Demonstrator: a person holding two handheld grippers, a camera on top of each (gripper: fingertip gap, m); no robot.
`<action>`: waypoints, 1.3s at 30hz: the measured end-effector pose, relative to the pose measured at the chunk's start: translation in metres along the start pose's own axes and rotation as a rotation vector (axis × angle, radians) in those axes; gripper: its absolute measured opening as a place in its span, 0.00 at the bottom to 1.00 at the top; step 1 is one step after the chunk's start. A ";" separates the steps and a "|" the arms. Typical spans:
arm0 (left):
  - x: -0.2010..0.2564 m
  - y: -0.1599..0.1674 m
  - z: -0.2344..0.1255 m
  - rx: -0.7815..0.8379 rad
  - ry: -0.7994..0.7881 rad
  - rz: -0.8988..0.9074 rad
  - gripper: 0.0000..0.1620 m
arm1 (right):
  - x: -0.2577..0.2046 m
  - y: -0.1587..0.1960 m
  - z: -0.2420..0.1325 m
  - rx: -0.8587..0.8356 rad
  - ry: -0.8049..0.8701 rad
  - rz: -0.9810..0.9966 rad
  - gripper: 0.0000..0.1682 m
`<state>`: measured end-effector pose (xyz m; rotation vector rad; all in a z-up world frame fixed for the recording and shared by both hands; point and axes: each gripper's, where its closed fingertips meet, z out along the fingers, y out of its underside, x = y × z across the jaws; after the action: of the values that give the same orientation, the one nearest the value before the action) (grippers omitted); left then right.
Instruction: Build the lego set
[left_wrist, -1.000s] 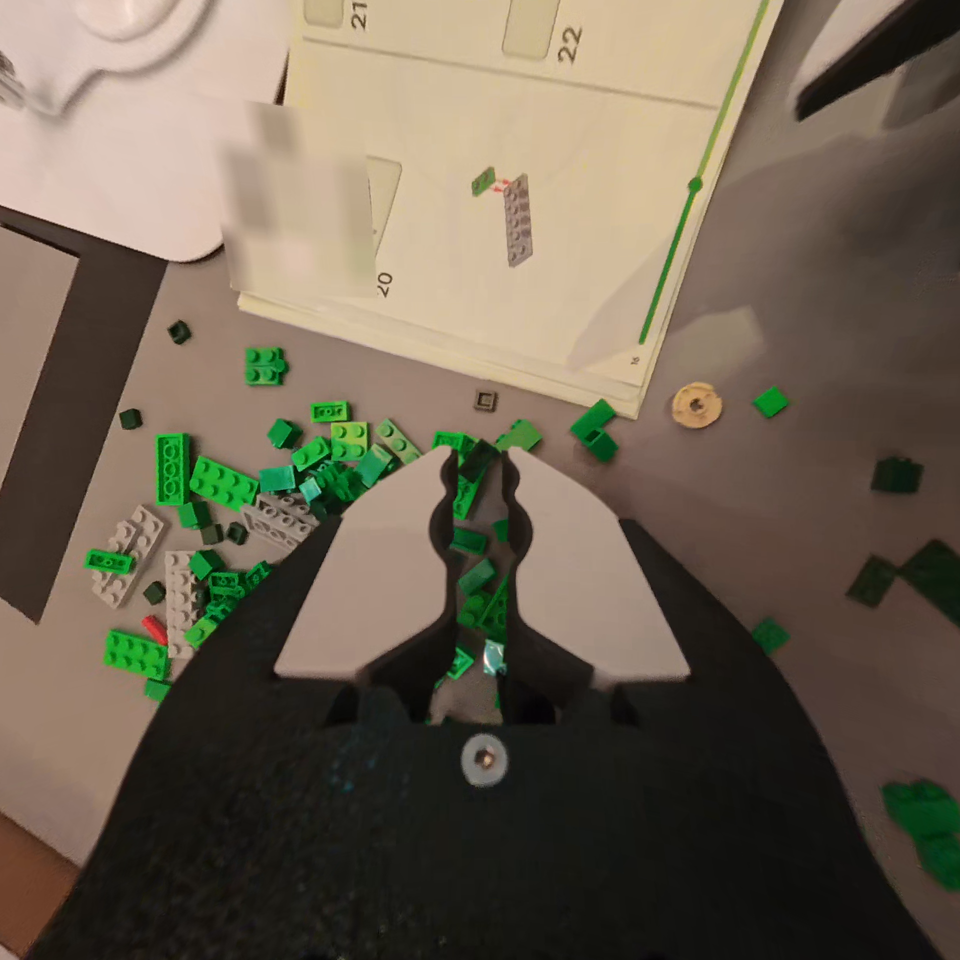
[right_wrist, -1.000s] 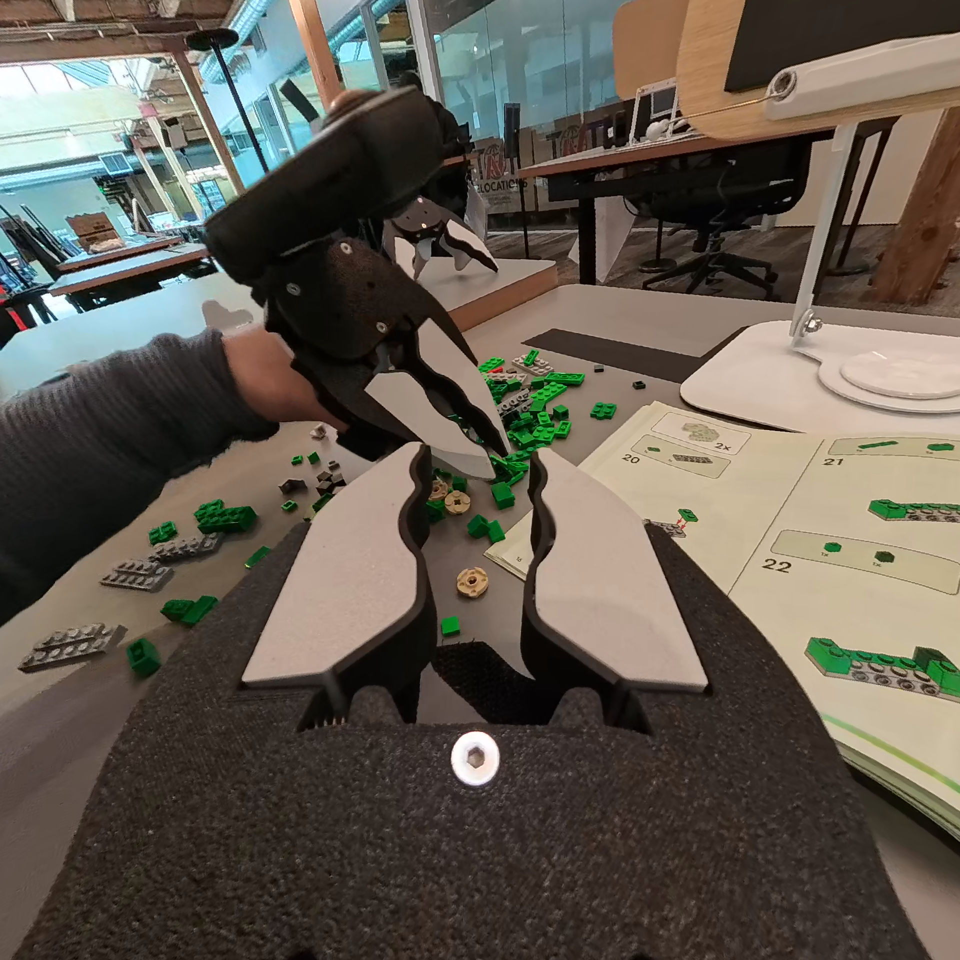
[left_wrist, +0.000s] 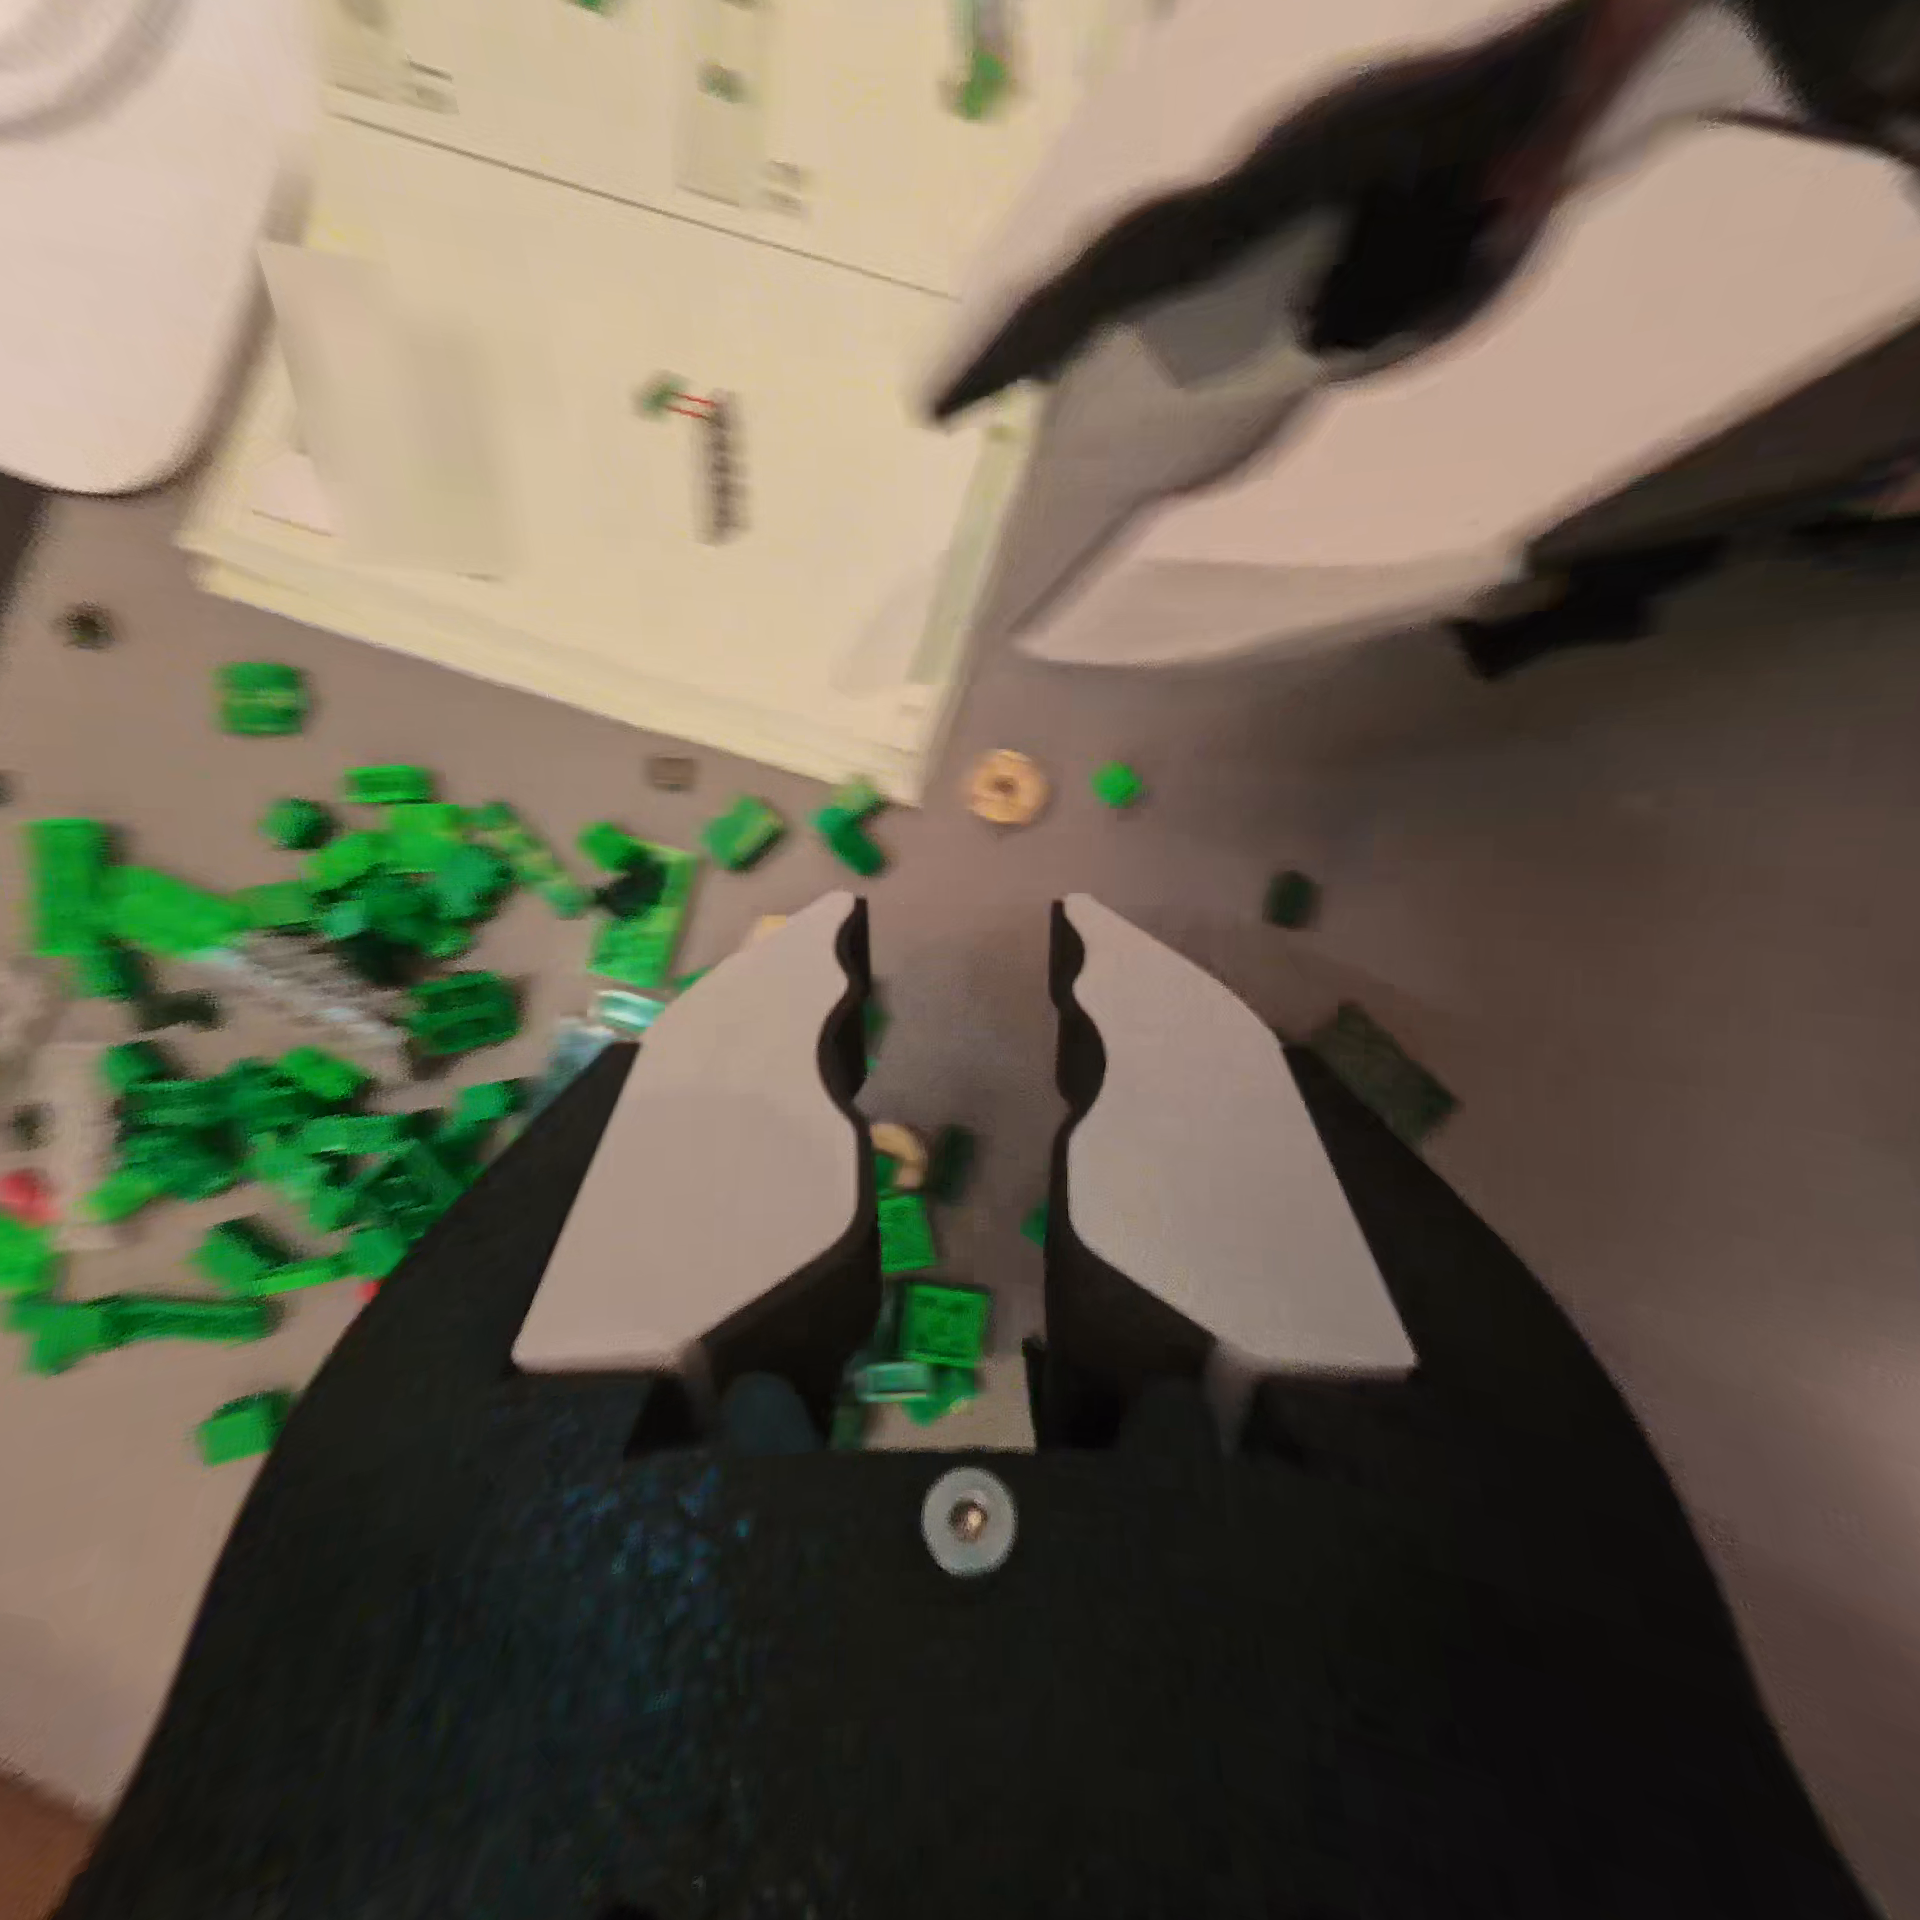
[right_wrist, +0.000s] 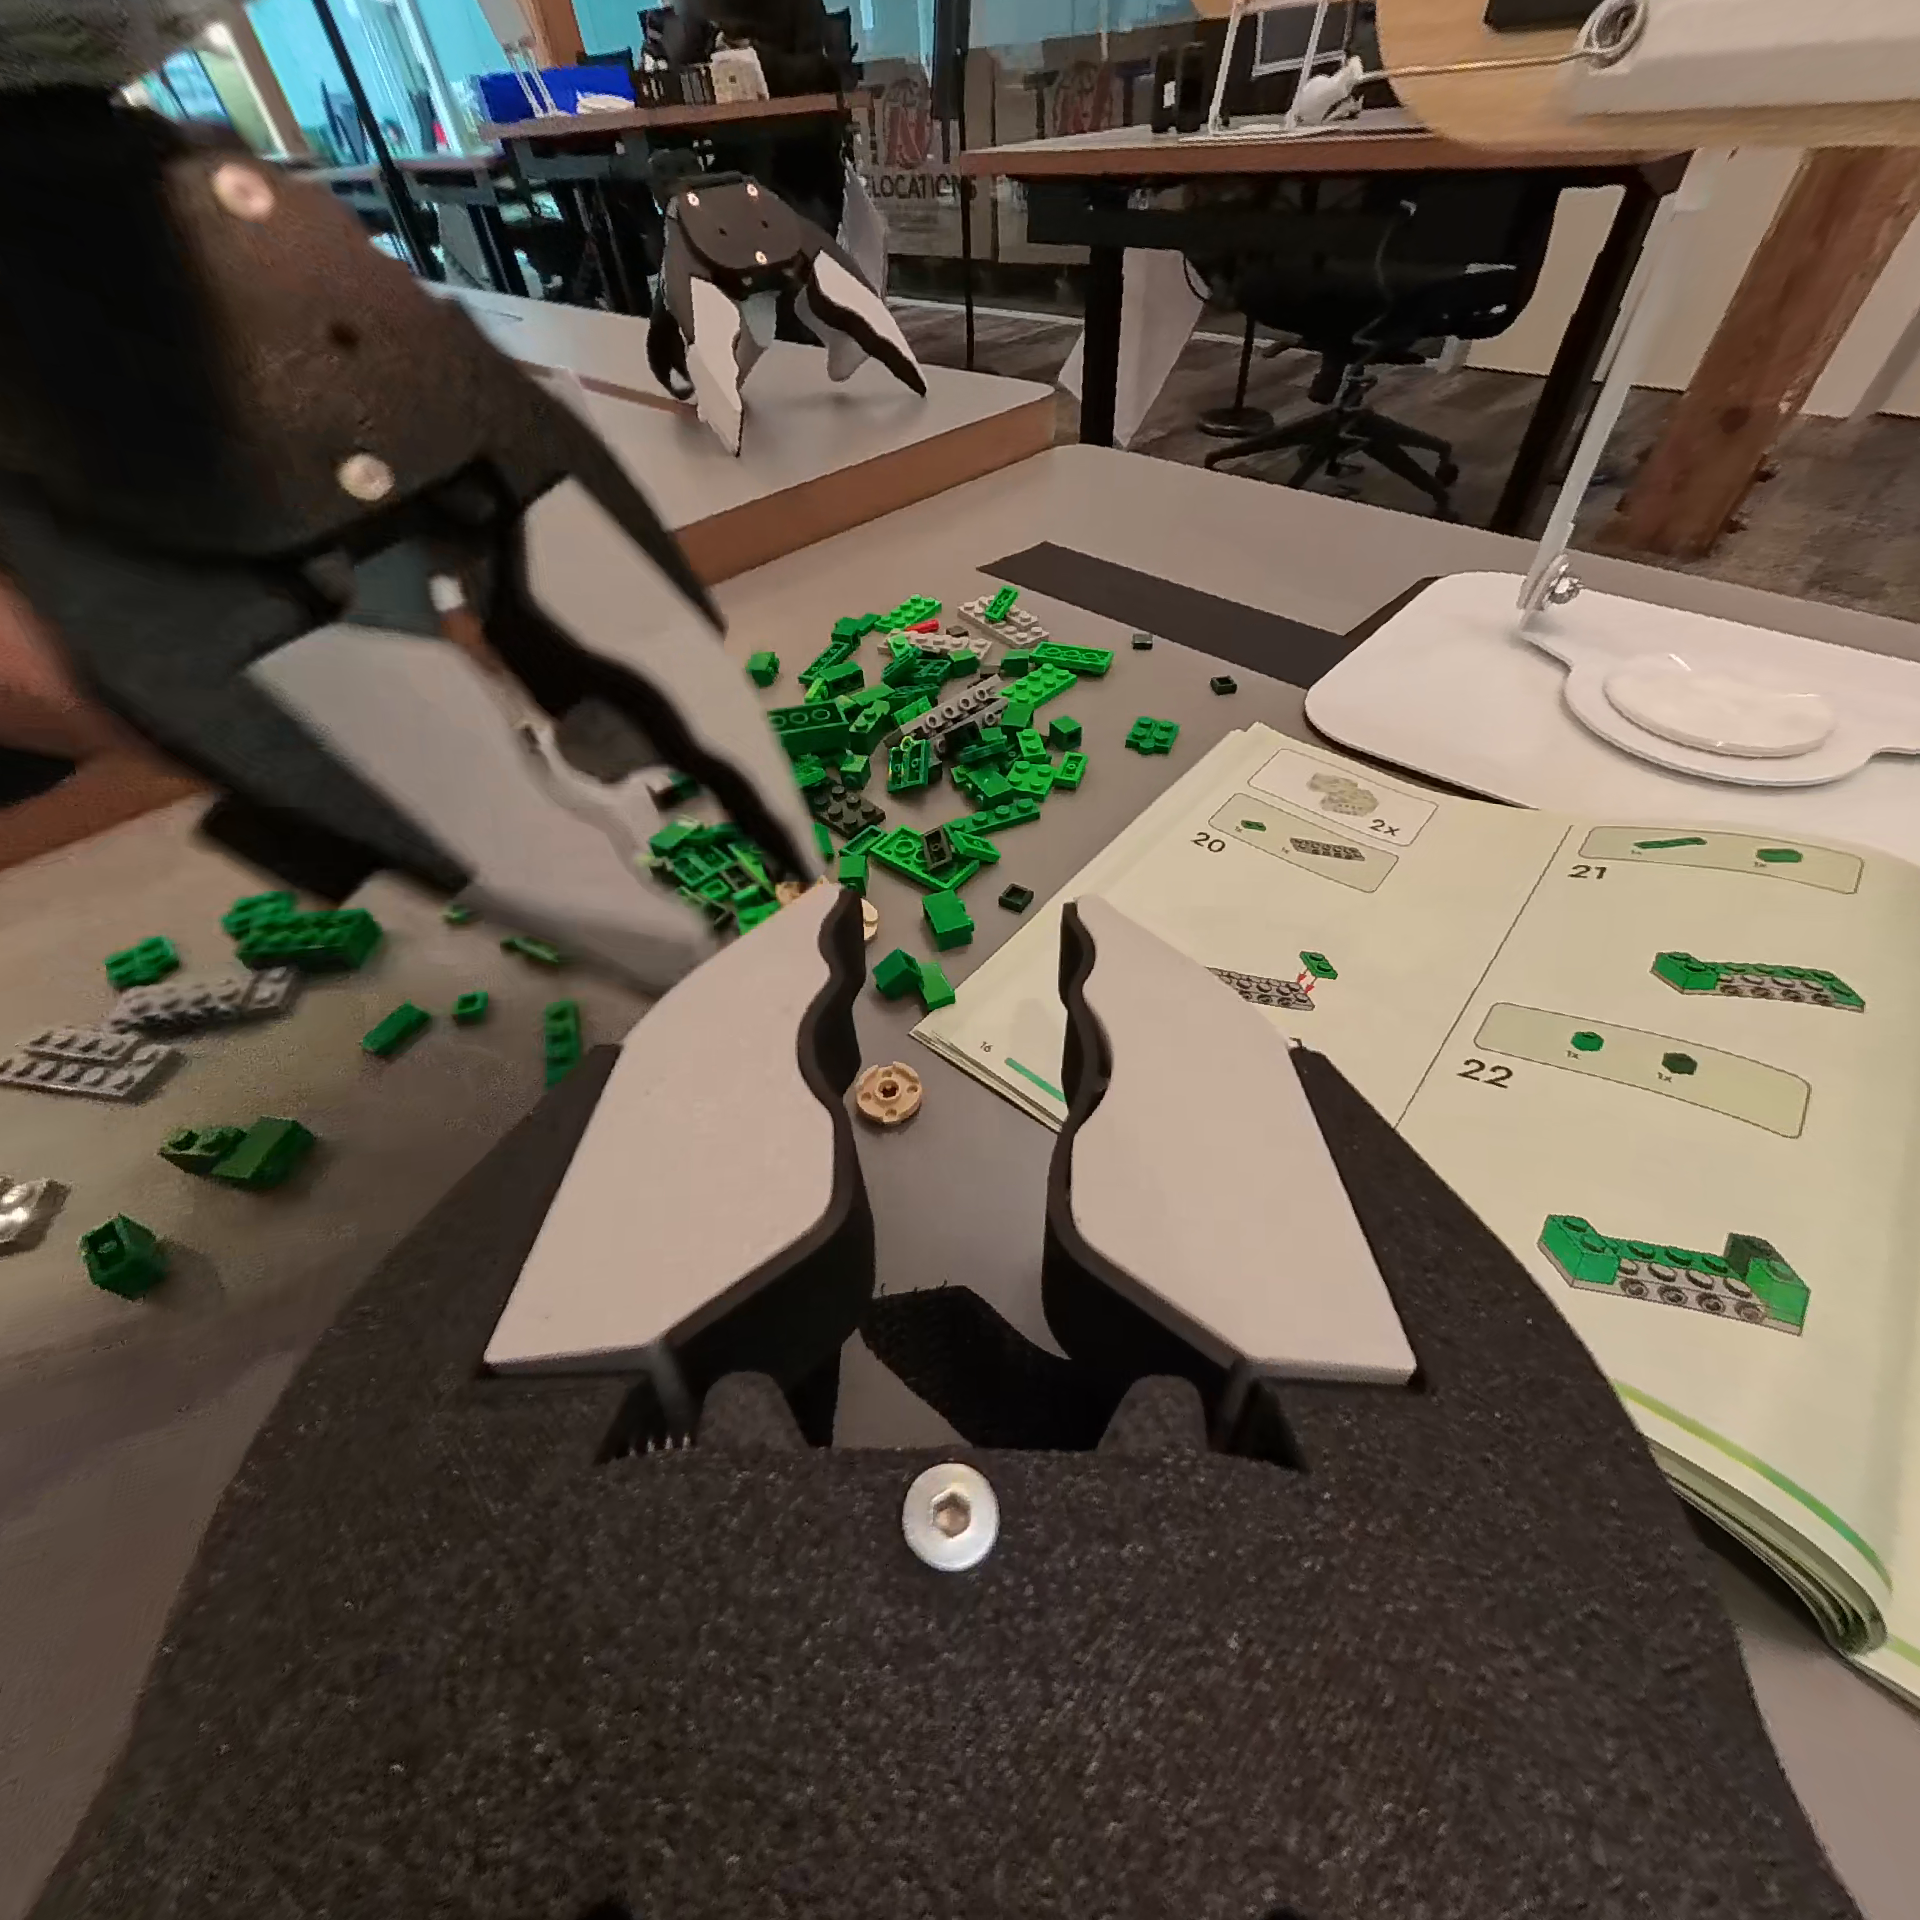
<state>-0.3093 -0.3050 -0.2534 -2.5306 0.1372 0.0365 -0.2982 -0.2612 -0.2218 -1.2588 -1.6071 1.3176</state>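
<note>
Tan round piece on table, between parted right gripper fingers.

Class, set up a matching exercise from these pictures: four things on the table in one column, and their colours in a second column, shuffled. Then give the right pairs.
Things:
1. round stud piece
2. lamp base
3. long plates at the left edge
4. piled bricks

Colours:
A. grey
B. mostly green
C. tan
D. white

Pairs: 1-C, 2-D, 3-A, 4-B
</note>
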 end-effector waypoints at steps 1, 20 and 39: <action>-0.015 -0.002 -0.001 0.001 -0.033 -0.006 0.18 | 0.000 0.000 0.000 0.000 -0.003 0.005 0.21; -0.093 0.001 0.004 -0.089 -0.215 0.308 0.14 | -0.002 -0.001 0.000 0.010 -0.032 0.035 0.21; -0.118 0.014 0.024 -0.251 -0.181 0.389 0.07 | -0.003 -0.001 0.000 0.010 -0.042 0.036 0.21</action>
<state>-0.4277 -0.2922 -0.2742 -2.6927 0.5813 0.4618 -0.2978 -0.2646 -0.2210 -1.2668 -1.6112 1.3811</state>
